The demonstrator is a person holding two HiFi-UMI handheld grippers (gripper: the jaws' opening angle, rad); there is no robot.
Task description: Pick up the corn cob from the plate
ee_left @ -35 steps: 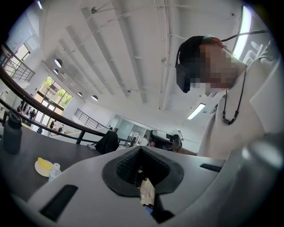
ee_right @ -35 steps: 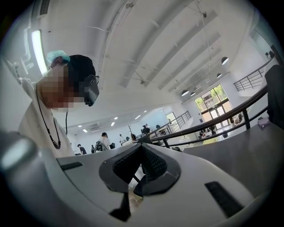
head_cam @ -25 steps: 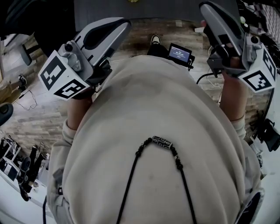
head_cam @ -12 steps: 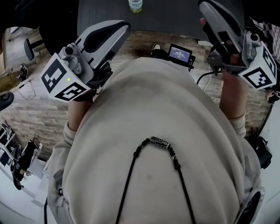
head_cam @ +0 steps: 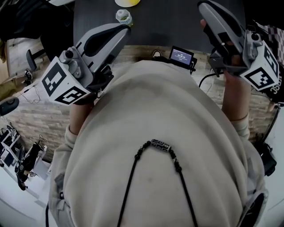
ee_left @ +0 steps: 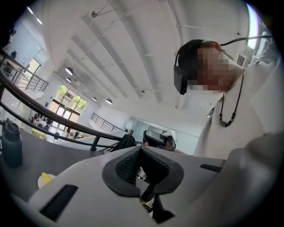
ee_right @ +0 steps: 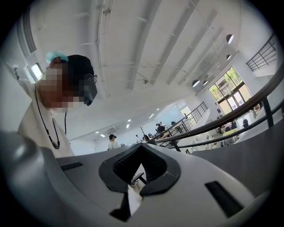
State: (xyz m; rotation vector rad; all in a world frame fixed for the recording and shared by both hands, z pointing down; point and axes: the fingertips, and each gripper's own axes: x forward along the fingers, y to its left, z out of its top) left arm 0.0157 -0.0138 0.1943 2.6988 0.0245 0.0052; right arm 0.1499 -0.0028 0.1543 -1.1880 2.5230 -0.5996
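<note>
Your left gripper and right gripper are both closed and empty. The corn, seen only as a yellow bit well in from the table's near edge, lies ahead, nearer to your left gripper. Its long axis cannot be told yet.

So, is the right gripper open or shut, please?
Shut: in its own view the right gripper has its jaws together, nothing between them.
</note>
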